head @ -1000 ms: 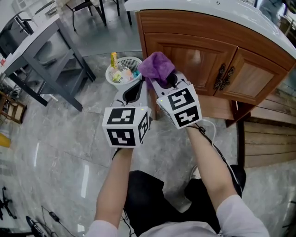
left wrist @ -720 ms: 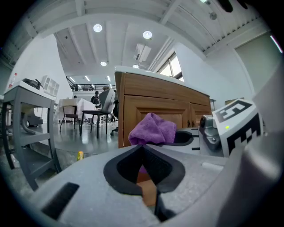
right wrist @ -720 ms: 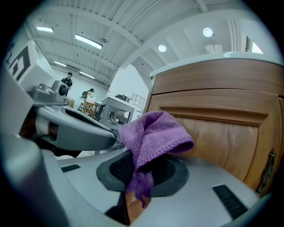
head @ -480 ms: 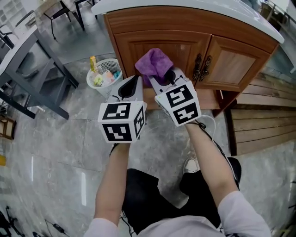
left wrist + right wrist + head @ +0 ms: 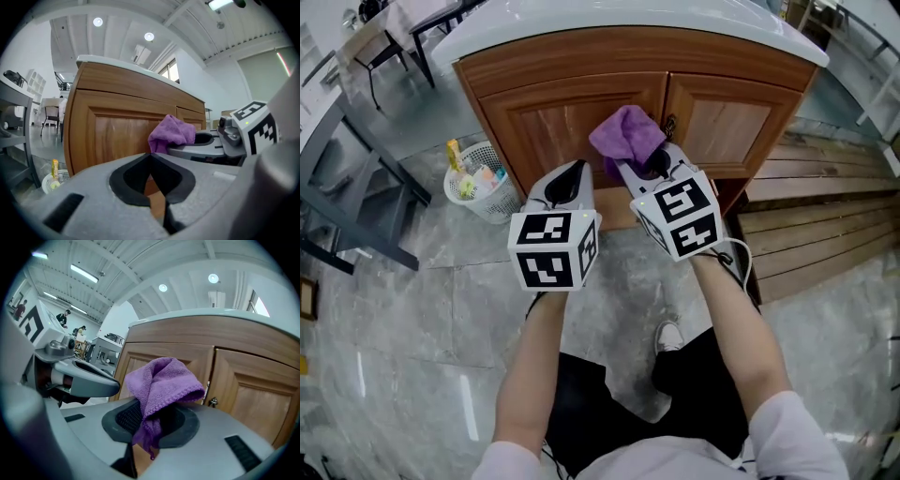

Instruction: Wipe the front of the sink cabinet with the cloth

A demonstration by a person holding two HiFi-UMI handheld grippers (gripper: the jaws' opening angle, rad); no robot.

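Right gripper has its jaws pinched tight on the purple cloth, a soft terry rag bunched into a rumpled hood with a stitched hem curling over the top. In the right gripper view one corner trails down into the slot between the dark pads, and its end is lost there.

Seen from above, the cloth sits at 12 o'clock from that gripper's marker cube, right over the seam where the two doors of the sink cabinet meet. Whether it actually touches the wood I cannot tell from any angle.

The cabinet front is warm brown with framed panels. In the head view the cloth and the gripper cover most of the door handles. Only one small metal handle peeks out at 3 o'clock of the cloth in the right gripper view. A white countertop caps the cabinet, its upper face cut off by the top edge of the head view.

Left gripper hangs just beside the right one, at its 9 o'clock. Its jaws are pressed together at the tips with nothing in them, nose toward the left door.

Farther out at 9 o'clock a white mesh basket holds small bottles too tiny to read. Wooden slats lie at 3 o'clock, running off the edge, beside a grey polished floor.
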